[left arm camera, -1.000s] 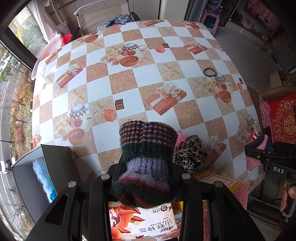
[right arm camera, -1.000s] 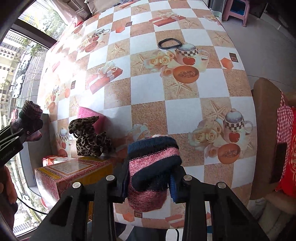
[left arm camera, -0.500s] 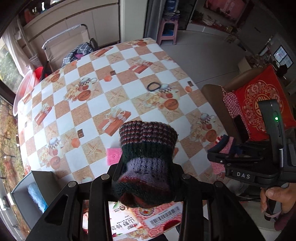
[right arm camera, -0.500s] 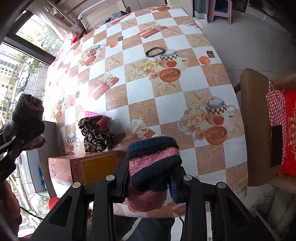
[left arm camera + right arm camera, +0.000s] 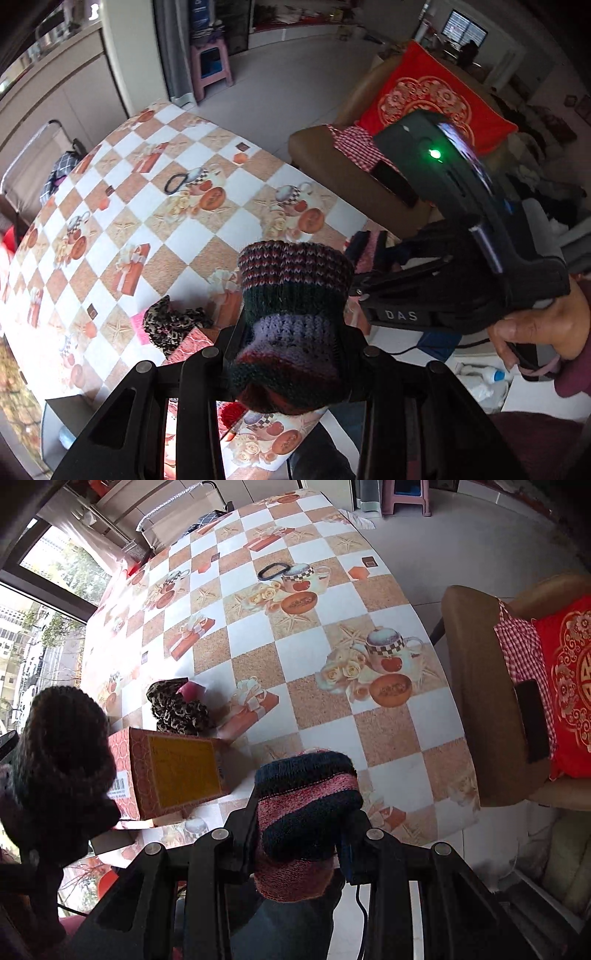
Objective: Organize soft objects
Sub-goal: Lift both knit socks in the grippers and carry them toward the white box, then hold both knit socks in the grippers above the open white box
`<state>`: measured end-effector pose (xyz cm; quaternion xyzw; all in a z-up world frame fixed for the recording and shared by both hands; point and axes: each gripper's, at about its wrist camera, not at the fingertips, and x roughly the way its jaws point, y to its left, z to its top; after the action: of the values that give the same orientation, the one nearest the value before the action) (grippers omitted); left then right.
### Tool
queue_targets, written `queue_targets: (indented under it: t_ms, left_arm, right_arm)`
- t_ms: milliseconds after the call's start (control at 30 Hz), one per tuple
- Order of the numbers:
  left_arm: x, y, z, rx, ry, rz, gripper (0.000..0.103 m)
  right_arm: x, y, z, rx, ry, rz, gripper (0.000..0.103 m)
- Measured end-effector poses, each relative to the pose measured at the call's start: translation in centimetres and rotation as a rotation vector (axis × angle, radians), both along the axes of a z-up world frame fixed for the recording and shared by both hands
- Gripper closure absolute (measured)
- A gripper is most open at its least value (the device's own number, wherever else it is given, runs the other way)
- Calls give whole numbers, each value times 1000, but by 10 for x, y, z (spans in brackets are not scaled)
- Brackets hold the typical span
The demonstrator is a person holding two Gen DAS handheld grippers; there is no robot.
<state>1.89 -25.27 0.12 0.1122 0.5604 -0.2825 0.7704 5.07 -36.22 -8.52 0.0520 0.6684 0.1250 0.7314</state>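
Both grippers carry knitted pieces above the table edge, not yet set down.

Left wrist view: the left gripper (image 5: 291, 354) is clenched on a striped knit sock (image 5: 291, 314) of maroon, green and lilac, held off the checked tablecloth (image 5: 177, 229); keep that squeeze firm and lower it beside the leopard scrunchie (image 5: 171, 325). Right wrist view: the right gripper (image 5: 304, 825) grips a navy-and-pink knit sock (image 5: 306, 812), possibly a folded pair, near the red carton (image 5: 177, 771); bring it down clear of the carton before easing off.

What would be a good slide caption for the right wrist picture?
Right gripper clamps a pink-and-navy knit piece above the checkered table, a leopard-print scrunchie lying beside a red box.
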Motion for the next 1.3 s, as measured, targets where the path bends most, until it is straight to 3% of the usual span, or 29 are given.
queue_targets:
  t_ms: [333, 667, 967, 1300]
  left_arm:
    - [-53, 11, 5, -18, -1, -123, 63]
    - [-91, 60, 0, 2, 2, -99, 63]
    - [-104, 122, -3, -2, 8, 98, 63]
    - [-110, 215, -5, 10, -14, 504, 63]
  right_arm:
    - [-41, 14, -3, -11, 30, 43, 68]
    - [-87, 70, -5, 35, 60, 217, 68]
    - [-117, 136, -4, 59, 96, 466, 68]
    - [-120, 214, 25, 77, 34, 707, 68]
